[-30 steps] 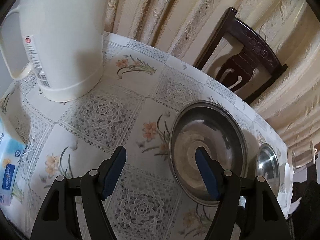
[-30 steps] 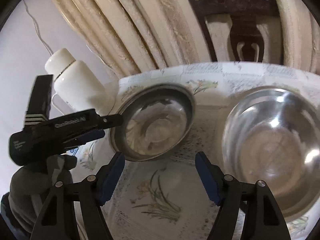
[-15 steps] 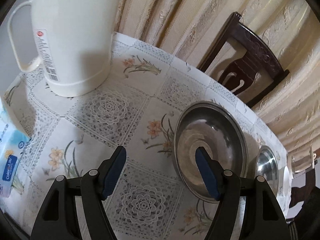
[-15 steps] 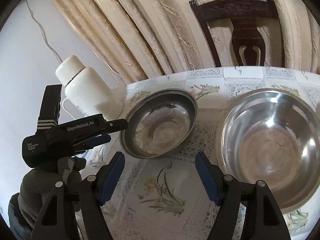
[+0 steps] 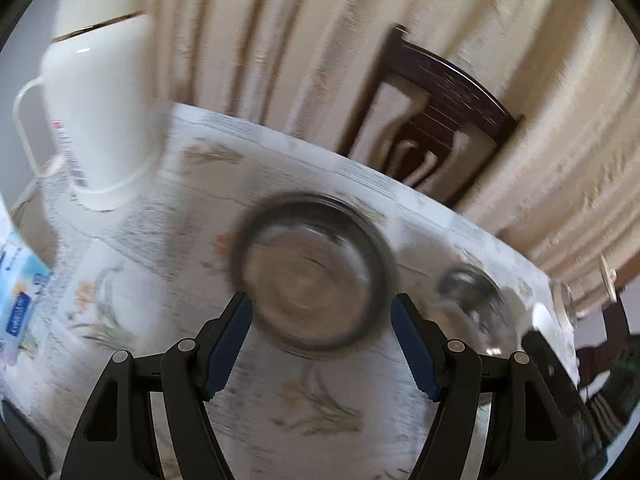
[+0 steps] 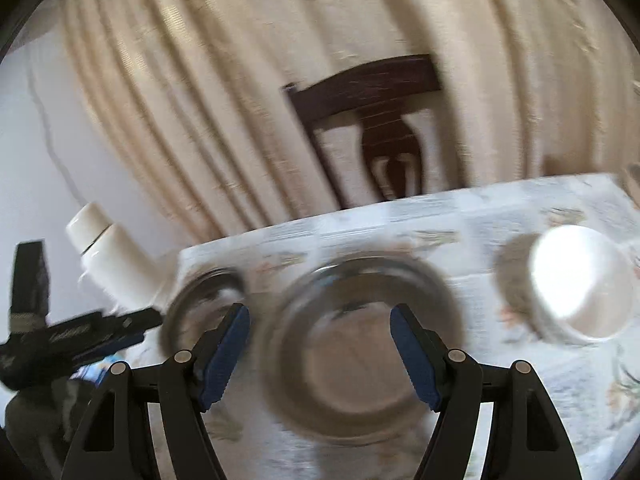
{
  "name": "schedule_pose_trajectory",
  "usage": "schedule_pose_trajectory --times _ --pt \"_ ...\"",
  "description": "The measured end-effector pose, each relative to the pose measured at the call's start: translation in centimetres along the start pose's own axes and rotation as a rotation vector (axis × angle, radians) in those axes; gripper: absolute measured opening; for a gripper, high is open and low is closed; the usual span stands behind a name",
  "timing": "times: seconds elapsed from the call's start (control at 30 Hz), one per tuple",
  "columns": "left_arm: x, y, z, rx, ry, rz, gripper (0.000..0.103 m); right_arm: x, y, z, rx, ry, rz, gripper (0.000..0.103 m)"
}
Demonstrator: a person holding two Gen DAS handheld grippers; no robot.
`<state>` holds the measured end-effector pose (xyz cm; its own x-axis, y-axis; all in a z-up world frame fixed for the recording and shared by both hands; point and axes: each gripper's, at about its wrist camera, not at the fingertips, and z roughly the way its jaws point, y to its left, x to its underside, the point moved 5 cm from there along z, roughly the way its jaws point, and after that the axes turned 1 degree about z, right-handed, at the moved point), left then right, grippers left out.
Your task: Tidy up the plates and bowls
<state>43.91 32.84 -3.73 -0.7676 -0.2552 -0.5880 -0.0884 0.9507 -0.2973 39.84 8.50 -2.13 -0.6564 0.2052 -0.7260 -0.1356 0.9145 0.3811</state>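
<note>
Both views are motion-blurred. In the left wrist view a shallow steel dish (image 5: 314, 276) lies on the flowered tablecloth, just beyond and between the fingers of my open left gripper (image 5: 320, 344). A deeper steel bowl (image 5: 470, 300) sits to its right. In the right wrist view that large steel bowl (image 6: 360, 344) is centred past my open right gripper (image 6: 320, 352), which holds nothing. The shallow dish (image 6: 200, 304) lies to its left and a white bowl (image 6: 580, 284) to its right. My left gripper (image 6: 132, 326), held by a gloved hand, points at the dish.
A tall white thermos jug (image 5: 100, 120) stands at the table's back left, with a blue tissue pack (image 5: 20, 292) at the left edge. A dark wooden chair (image 5: 432, 120) stands behind the table against cream curtains. More white and glass ware (image 5: 560, 308) sits at the far right.
Both grippers swung right and tilted up. The shallow dish now sits centred between the left fingers, the large bowl between the right fingers, and the white bowl has come into view.
</note>
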Motion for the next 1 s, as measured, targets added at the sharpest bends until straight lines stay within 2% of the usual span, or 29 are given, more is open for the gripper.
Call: schedule_pose_trajectory --times 0.13,0.3,0.43,0.83,0.93,1.0 --pt "1.1 -3.2 1.7 0.039 0.050 0.043 0.072 0.2 -2.5 0.1 0.067 0.005 0.018 0.076" --pt "2.0 -5.7 3.2 0.044 0.074 0.078 0.072 1.0 -4.5 0.9 0.083 0.043 0.034 0.075" --pt "2.6 -7.2 4.3 0.039 0.084 0.100 0.071 1.5 -5.6 2.0 0.061 0.098 0.061 0.059" --pt "4.1 -10.1 6.2 0.050 0.132 0.146 0.064 2.4 -7.5 3.1 0.031 0.172 0.070 0.037" --pt "4.8 -10.8 7.2 0.072 0.170 0.142 0.056 2.6 -7.3 3.2 0.007 0.186 0.067 0.030" --pt "5.0 -11.0 7.7 0.083 0.183 0.141 0.048 2.7 -7.1 3.1 -0.004 0.190 0.054 0.028"
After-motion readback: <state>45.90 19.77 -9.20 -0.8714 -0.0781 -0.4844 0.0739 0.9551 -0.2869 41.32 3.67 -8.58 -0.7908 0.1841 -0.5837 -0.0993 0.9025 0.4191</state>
